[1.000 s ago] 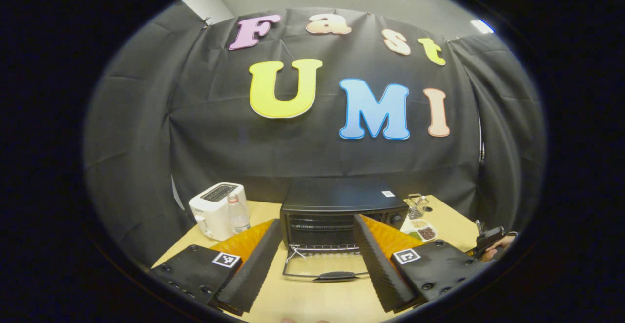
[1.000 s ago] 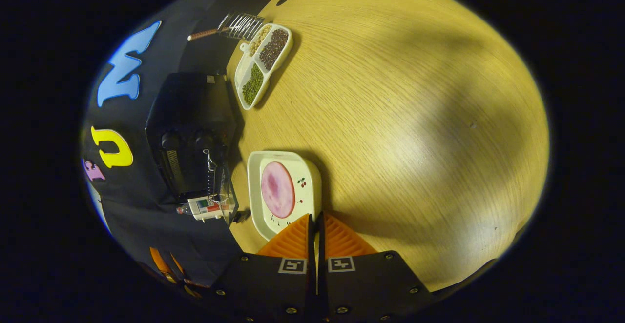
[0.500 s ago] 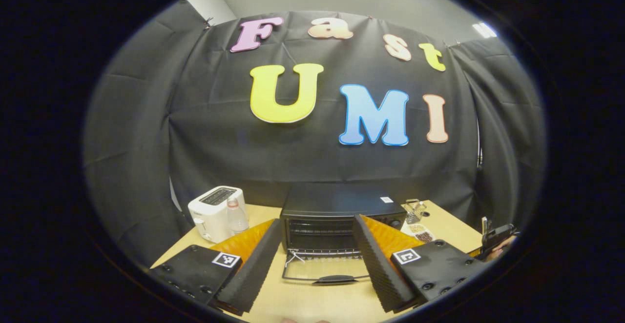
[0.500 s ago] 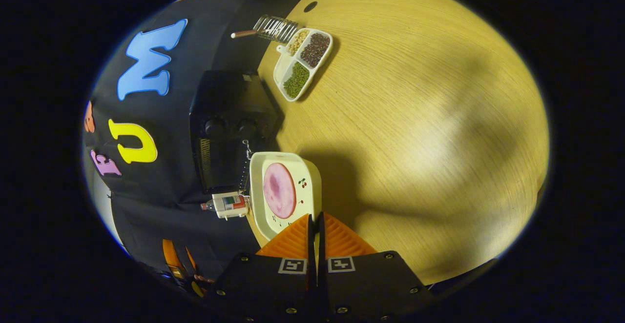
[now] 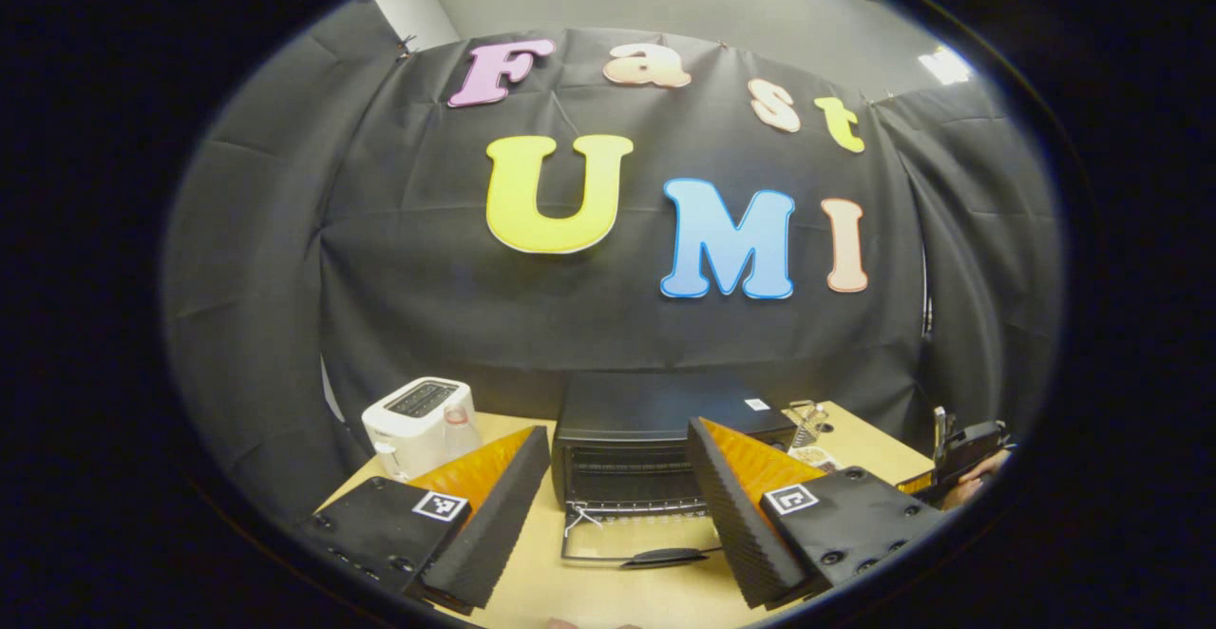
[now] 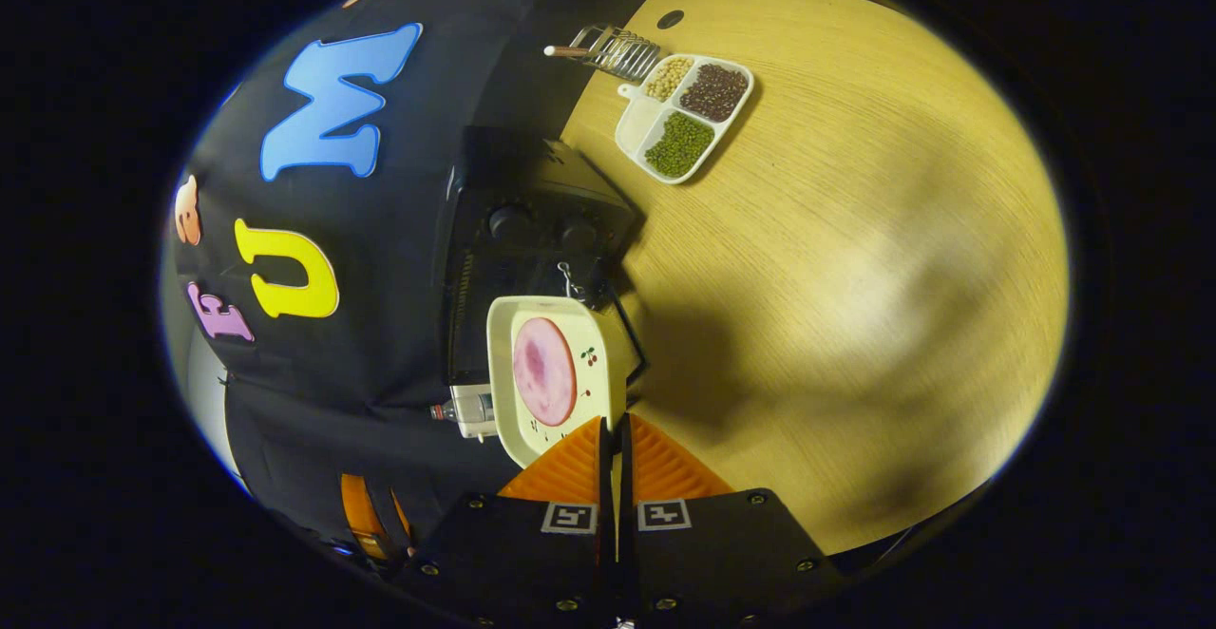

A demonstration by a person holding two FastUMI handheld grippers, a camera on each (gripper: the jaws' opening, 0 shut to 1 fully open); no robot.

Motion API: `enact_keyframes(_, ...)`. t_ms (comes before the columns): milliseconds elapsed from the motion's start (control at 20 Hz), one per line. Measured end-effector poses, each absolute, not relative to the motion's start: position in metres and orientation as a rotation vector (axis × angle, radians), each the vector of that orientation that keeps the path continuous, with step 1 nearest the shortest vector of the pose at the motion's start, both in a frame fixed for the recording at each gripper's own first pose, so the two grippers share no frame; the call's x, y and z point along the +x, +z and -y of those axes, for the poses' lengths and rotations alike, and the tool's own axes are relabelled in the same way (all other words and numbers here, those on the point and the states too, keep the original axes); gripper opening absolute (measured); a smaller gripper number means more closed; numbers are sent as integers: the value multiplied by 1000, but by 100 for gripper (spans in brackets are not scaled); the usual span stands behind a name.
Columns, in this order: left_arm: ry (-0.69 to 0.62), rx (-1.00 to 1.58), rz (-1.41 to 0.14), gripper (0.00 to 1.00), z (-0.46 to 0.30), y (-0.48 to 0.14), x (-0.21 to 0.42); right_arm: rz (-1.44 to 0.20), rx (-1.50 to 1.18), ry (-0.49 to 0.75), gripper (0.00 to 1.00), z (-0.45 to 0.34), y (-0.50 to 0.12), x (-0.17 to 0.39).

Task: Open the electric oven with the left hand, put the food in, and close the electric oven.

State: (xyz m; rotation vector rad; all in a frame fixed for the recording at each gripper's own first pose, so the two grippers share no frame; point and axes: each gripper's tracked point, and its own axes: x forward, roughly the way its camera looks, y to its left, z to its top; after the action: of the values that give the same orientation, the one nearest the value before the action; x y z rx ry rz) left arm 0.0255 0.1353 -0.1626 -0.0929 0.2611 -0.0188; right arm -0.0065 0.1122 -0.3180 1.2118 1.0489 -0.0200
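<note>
The left gripper (image 5: 617,515) is hanging in front of the electric oven (image 5: 665,439), its fingers spread wide with nothing between them, framing the oven's open mouth. The oven door (image 5: 636,543) is lying folded down flat on the wooden table (image 5: 608,600), handle toward the gripper. The right gripper (image 6: 614,477) is turned on its side, fingers pinched onto the rim of a white square plate (image 6: 598,363), and is holding the plate up just in front of the oven (image 6: 522,239).

In the left gripper view, a white toaster (image 5: 413,410) is standing left of the oven with a clear bottle (image 5: 460,429) beside it, and the other gripper (image 5: 964,453) is showing at the far right, in a hand. The right gripper view is giving a look down on the tabletop (image 6: 855,277) beyond the oven.

The plate is carrying a round pink slice of food (image 6: 543,370). Past the oven's knob end, a divided white tray (image 6: 684,116) is holding pale beans, dark beans and green beans in three compartments, the fourth bare, with a wire rack (image 6: 613,47) just beyond it.
</note>
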Motion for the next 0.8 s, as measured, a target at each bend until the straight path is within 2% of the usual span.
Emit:
enact_keyframes(100,-12,-87,-258,100,-145,-164,26,-1028,1240,-66,1,-125,-320,9)
enact_keyframes(200,-6,-77,-262,95,-155,-166,21,-1014,1244,-86,1,-141,-326,22)
enact_keyframes(250,-2,-75,-261,98,-159,-167,20,-1012,1245,-100,1,-148,-331,29)
enact_keyframes(500,20,-71,-274,100,-179,-172,8,-993,1280,-198,1,-180,-345,67)
enact_keyframes(550,27,-68,-278,98,-182,-173,5,-985,1285,-217,1,-186,-348,74)
enact_keyframes(600,34,-64,-279,100,-187,-173,3,-966,1295,-241,1,-191,-351,82)
enact_keyframes(800,46,-73,-310,97,-196,-183,-7,-928,1328,-418,1,-202,-373,105)
